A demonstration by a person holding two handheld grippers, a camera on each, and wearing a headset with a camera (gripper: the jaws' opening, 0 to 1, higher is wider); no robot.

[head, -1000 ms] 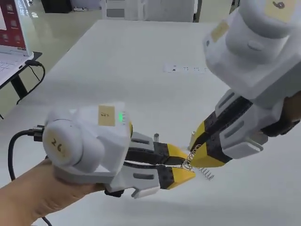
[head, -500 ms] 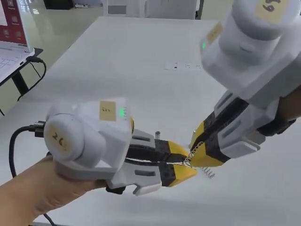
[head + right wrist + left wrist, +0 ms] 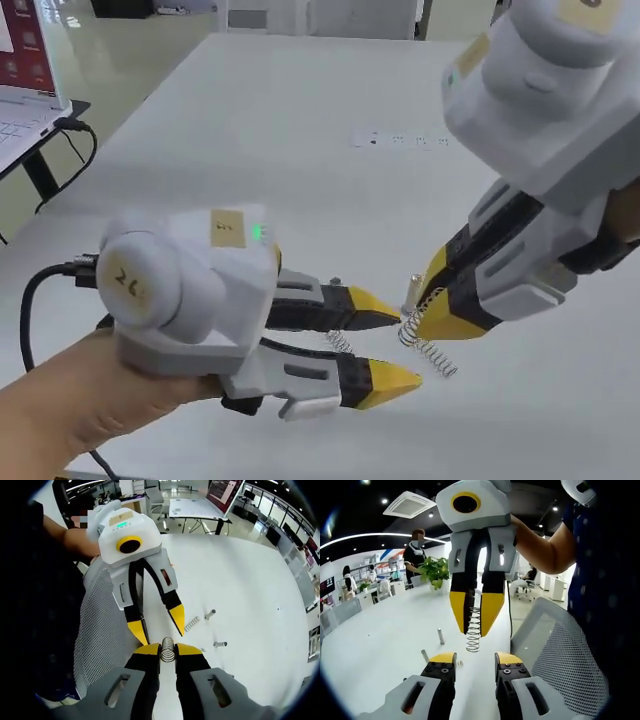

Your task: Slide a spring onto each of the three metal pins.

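R gripper [image 3: 168, 649] w/ spring [image 3: 430, 352]; L gripper [image 3: 474, 656] fingers apart, nearby.

Left gripper [image 3: 408, 348] fingers [image 3: 385, 379] apart, right gripper [image 3: 415, 318] fingers [image 3: 455, 322] pinched, tips facing.

Spring [image 3: 432, 354] upper end hidden inside right tongs [image 3: 411, 319].

A laptop [image 3: 22, 62] stands upper left beside the white workbench [image 3: 250, 130]; ceiling vent [image 3: 410, 505] and potted plant [image 3: 436, 570] beyond.
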